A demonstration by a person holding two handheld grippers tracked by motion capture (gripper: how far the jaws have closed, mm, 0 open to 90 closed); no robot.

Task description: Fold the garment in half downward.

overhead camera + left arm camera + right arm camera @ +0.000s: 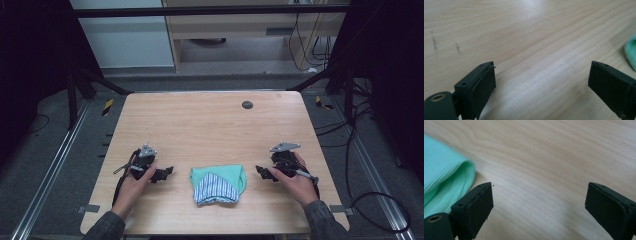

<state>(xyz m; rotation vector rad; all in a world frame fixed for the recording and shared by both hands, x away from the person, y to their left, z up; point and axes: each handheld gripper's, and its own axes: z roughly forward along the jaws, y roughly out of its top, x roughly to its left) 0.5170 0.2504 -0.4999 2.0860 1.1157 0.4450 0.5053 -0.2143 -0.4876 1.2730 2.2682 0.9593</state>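
A: Since the high view has the folded cloth [218, 184] near the tabletop's [210, 125] near edge, done?
B: Looks folded; left gripper [169, 171] and right gripper [259, 170] flank it, apart.
A: Left gripper view?
B: Released, empty.
A: Right gripper view?
B: Released, cloth beside.

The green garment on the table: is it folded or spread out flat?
Folded. The green garment lies as a compact bundle, its striped lining turned over on top; both sets of fingers stand clear.
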